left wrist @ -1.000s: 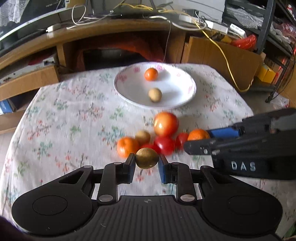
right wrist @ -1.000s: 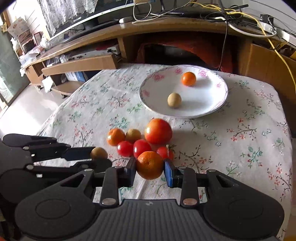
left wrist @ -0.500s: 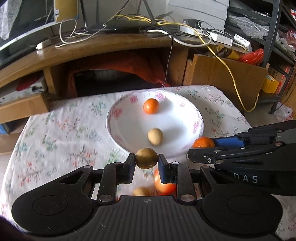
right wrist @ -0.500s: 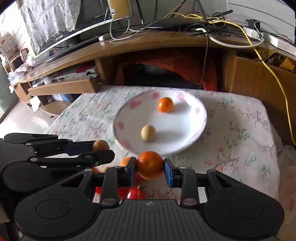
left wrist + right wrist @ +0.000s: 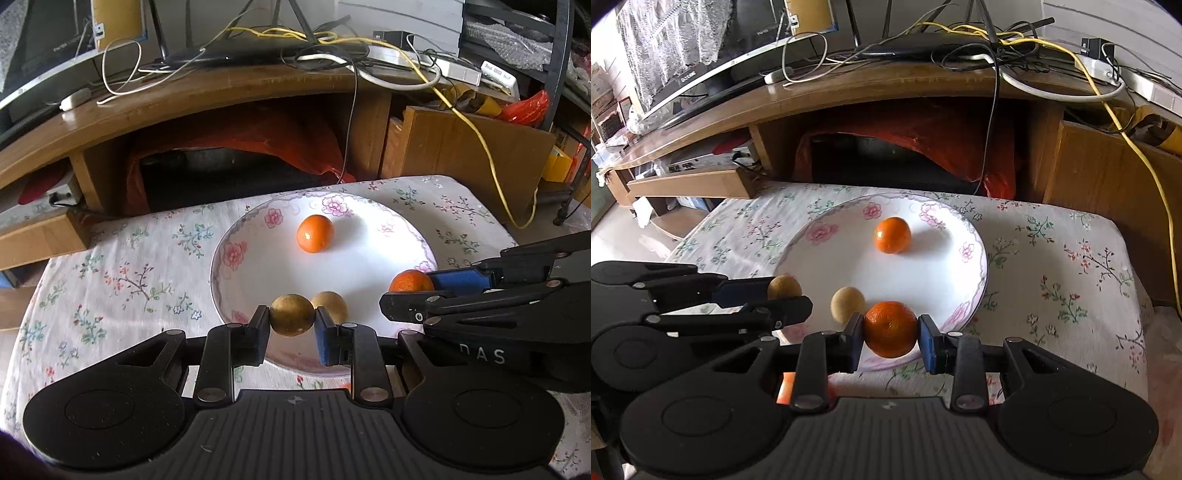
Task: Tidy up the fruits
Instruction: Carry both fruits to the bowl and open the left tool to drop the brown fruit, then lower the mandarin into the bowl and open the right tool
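Fruits are going onto the white flowered plate [image 5: 236, 273], two at a time. From the left wrist view, the left hand-held gripper [image 5: 291, 328] is clamped on a brownish round fruit [image 5: 291, 315], held over the plate's near rim. A second brown fruit [image 5: 332, 304] lies on the plate just behind it, and a small orange [image 5: 315, 233] sits toward the far side. The right hand-held gripper [image 5: 413, 286] reaches in from the right edge, carrying an orange fruit [image 5: 410, 281].

From the right wrist view, that orange fruit [image 5: 891, 329] is pinched squarely between the jaws, above the plate's [image 5: 975, 258] near right rim. The step in hand looks like delivery; next, I'd judge, both need lowering to the plate and a gentle release so nothing rolls.

The worktop [image 5: 1052, 266] wears a floral cloth, and something red-orange shows on it at its near edge, mostly hidden. Behind stands a curved wooden desk [image 5: 849, 88] tangled with cables.
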Available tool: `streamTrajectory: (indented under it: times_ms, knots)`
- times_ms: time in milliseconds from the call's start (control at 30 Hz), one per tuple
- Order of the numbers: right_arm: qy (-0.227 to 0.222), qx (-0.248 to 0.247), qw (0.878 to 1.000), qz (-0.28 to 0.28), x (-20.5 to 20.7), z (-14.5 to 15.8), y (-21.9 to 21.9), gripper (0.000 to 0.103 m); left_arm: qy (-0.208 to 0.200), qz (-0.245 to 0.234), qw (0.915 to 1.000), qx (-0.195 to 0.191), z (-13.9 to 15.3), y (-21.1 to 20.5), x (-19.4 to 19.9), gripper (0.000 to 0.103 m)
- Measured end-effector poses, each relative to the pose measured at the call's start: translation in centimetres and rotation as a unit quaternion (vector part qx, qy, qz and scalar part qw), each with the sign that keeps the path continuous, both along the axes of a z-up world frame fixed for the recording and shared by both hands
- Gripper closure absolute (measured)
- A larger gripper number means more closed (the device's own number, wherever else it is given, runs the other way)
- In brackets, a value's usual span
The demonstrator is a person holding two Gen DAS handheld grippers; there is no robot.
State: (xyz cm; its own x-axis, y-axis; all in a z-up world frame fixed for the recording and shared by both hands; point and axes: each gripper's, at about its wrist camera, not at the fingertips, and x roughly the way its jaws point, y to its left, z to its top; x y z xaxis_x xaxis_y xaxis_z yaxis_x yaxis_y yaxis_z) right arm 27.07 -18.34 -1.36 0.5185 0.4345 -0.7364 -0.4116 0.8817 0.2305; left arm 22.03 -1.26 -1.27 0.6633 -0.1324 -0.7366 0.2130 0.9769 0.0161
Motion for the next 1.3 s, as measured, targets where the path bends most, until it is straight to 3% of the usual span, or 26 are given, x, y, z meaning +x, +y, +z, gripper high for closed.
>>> streamTrajectory:
  times_ms: [933, 1300]
  knots:
    - [-0.002, -0.015, 1.000, 0.011, 2.0, -2.2, 1.2, 0.070, 0.008, 0.012, 0.9998, 0.013, -1.6, 0.4, 1.4, 0.069]
    - [-0.003, -0.016, 1.000, 0.003, 2.0, -1.9, 1.0, 0.070, 0.000, 0.016, 0.9998, 0.016, -1.0, 0.6, 1.0, 0.057]
